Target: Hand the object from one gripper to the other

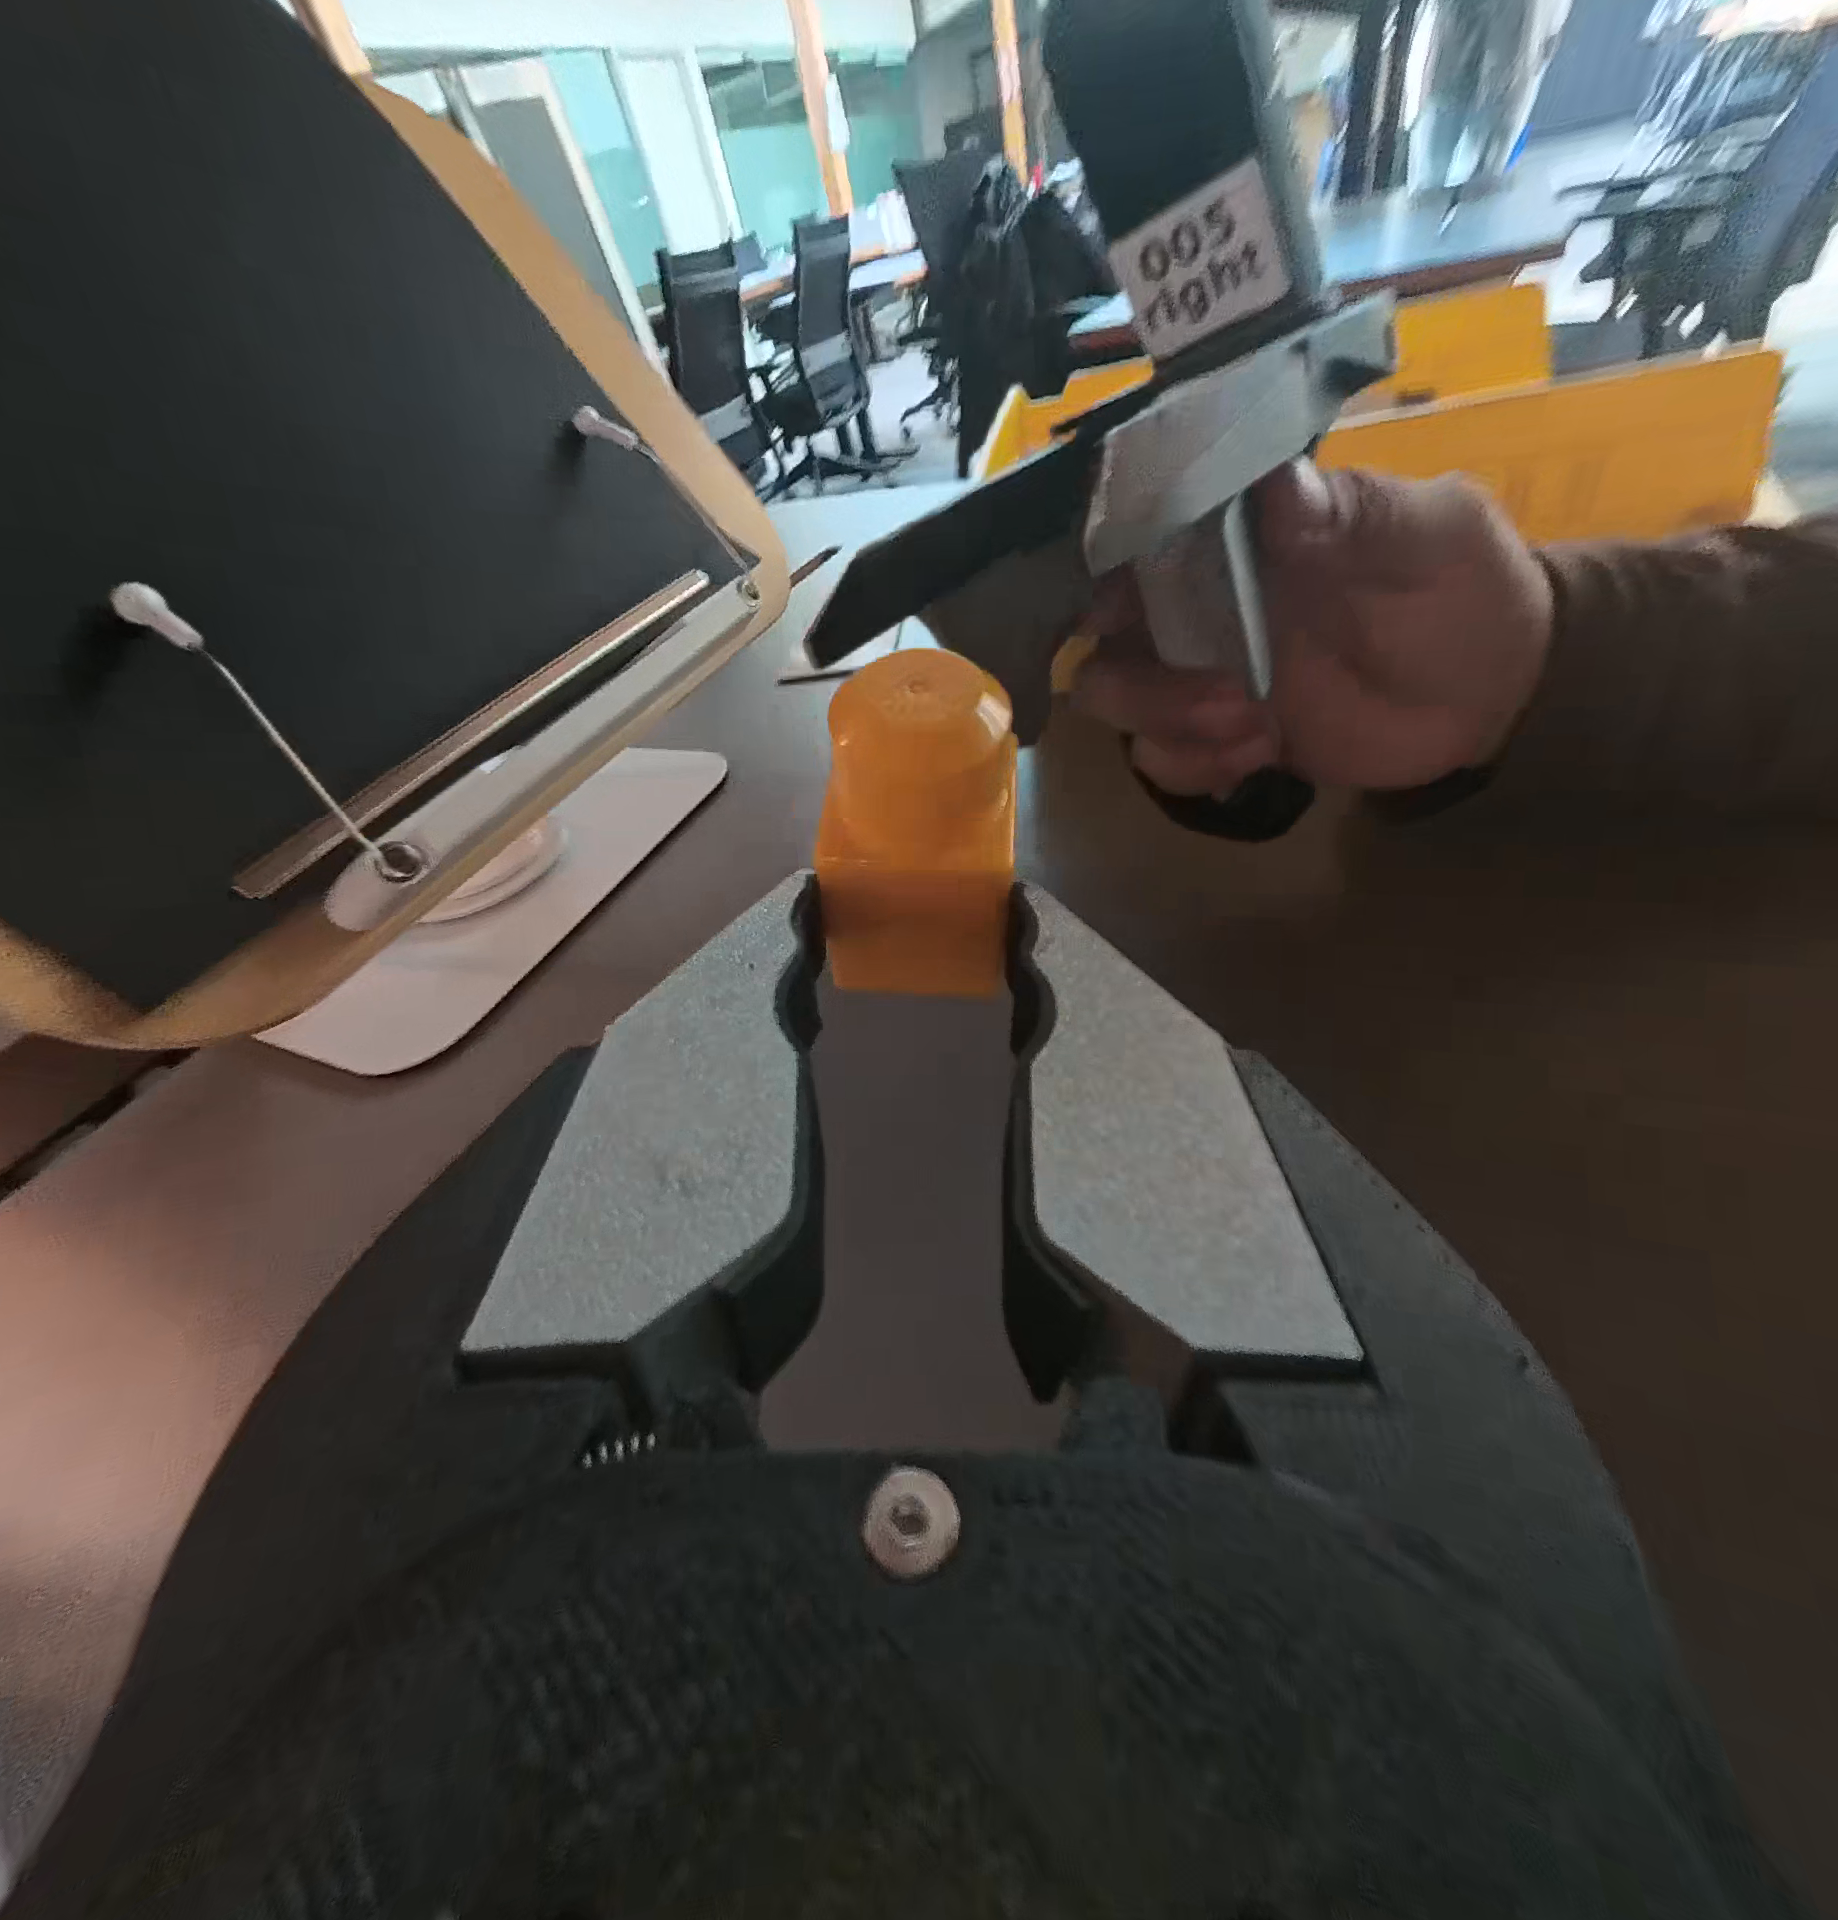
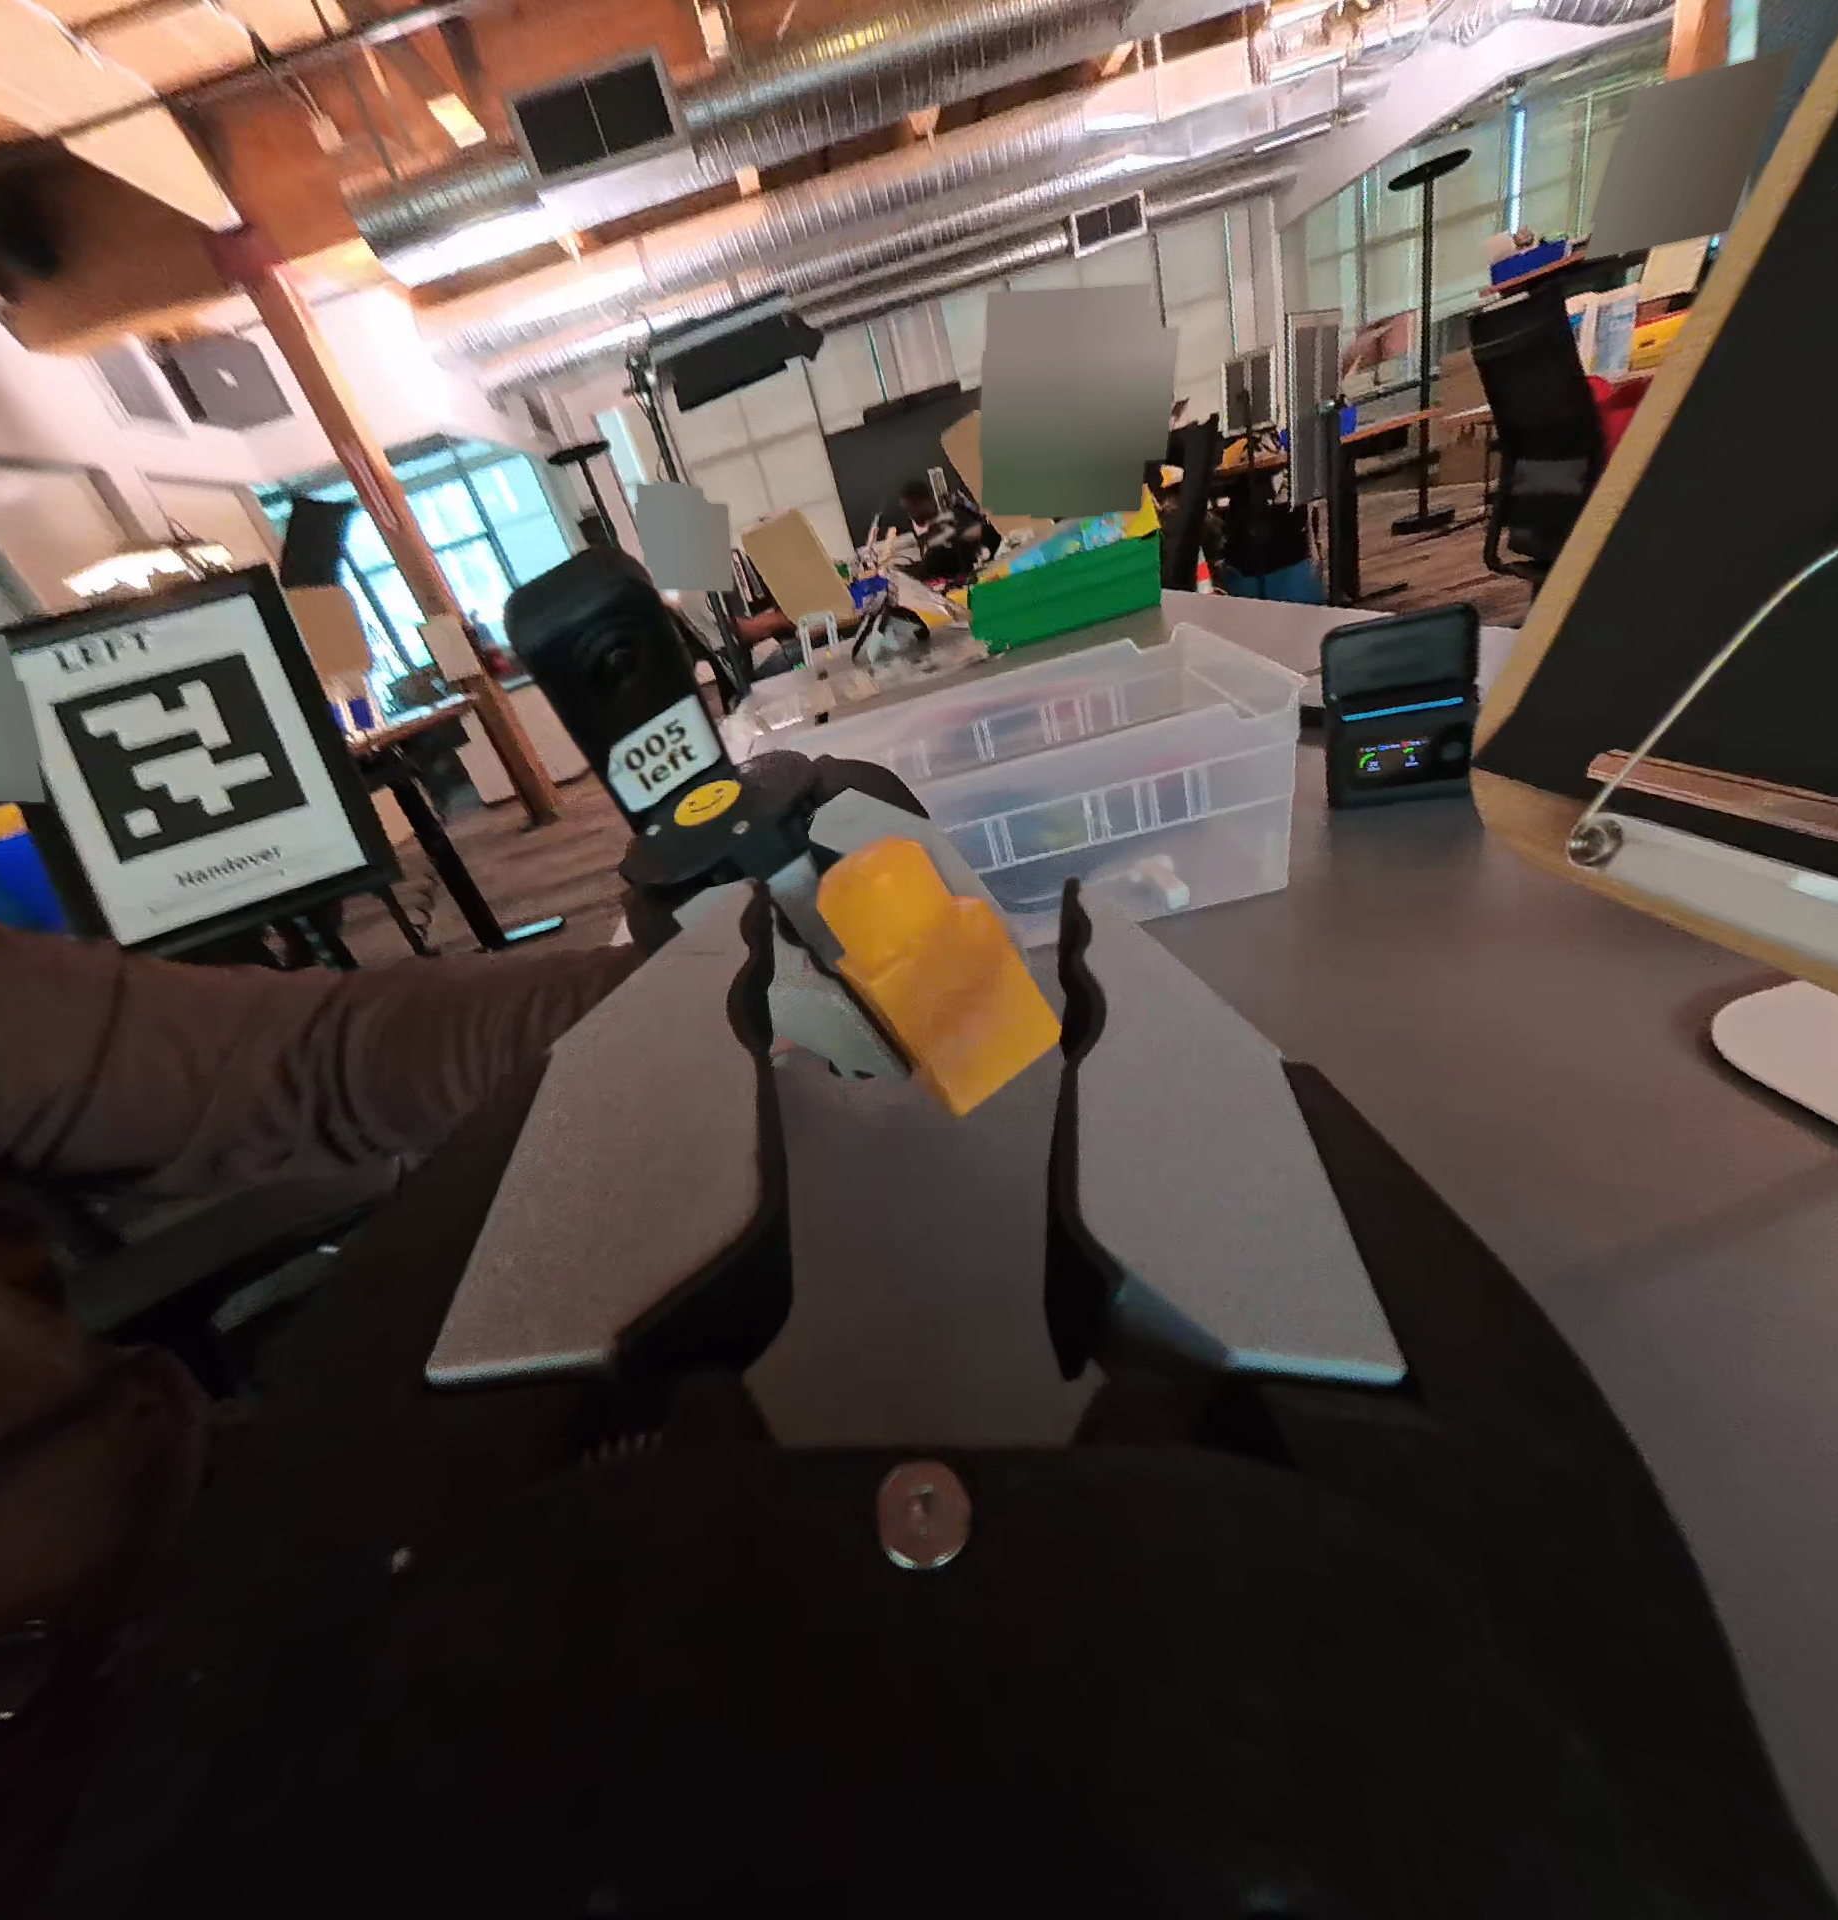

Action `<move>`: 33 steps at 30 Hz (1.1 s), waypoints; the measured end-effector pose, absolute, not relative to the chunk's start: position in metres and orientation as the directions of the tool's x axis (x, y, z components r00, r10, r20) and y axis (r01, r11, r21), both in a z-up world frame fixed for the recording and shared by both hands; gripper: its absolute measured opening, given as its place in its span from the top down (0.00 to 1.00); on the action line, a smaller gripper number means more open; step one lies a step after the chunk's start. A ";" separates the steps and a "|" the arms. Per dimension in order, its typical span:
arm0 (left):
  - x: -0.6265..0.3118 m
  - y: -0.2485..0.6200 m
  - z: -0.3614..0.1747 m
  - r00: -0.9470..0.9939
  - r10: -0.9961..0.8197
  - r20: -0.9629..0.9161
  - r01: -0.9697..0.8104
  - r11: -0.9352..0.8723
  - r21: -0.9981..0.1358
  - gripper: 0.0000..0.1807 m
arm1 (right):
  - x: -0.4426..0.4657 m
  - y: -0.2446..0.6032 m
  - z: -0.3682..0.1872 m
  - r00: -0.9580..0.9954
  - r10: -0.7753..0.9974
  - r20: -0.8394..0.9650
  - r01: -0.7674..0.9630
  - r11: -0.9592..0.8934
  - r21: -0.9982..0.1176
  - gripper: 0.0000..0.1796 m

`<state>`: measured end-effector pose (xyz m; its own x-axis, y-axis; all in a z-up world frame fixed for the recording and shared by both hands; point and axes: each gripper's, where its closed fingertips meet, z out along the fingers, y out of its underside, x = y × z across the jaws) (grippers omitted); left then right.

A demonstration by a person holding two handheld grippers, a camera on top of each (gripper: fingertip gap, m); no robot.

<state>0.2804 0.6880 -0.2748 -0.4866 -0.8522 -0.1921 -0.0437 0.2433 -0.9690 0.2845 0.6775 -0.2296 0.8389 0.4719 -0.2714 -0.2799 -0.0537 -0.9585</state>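
Gripping 1 orange block [image 1: 913,852]: left gripper [image 1: 913,940], right gripper [image 2: 910,971] agape

The block [image 1: 915,862] sits between the left gripper's [image 1: 913,935] fingers [image 1: 707,1091].

The left gripper [image 1: 913,935] fingers are covering the orange block's [image 1: 920,831] lower sides. In the right wrist view, motion blur is smearing the block [image 2: 936,987] between the right gripper's [image 2: 910,977] fingertips, hiding any contact.

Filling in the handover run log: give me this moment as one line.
phase: pre-transfer | orange block: clamped at its base in left gripper | right gripper: open, block between its fingertips, no contact visible | table: below
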 end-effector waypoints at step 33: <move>0.266 0.678 -0.250 -0.635 -0.772 0.026 -0.008 -0.028 -1.000 0.77 | 0.273 0.675 -0.236 0.817 0.521 -0.248 -0.222 -0.113 -0.969 0.83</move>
<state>0.2658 0.6778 -0.2502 -0.6346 -0.7724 0.0265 -0.0080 -0.0277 -0.9996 0.2725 0.6745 -0.2360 0.8167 0.5211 -0.2478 -0.2221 -0.1125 -0.9685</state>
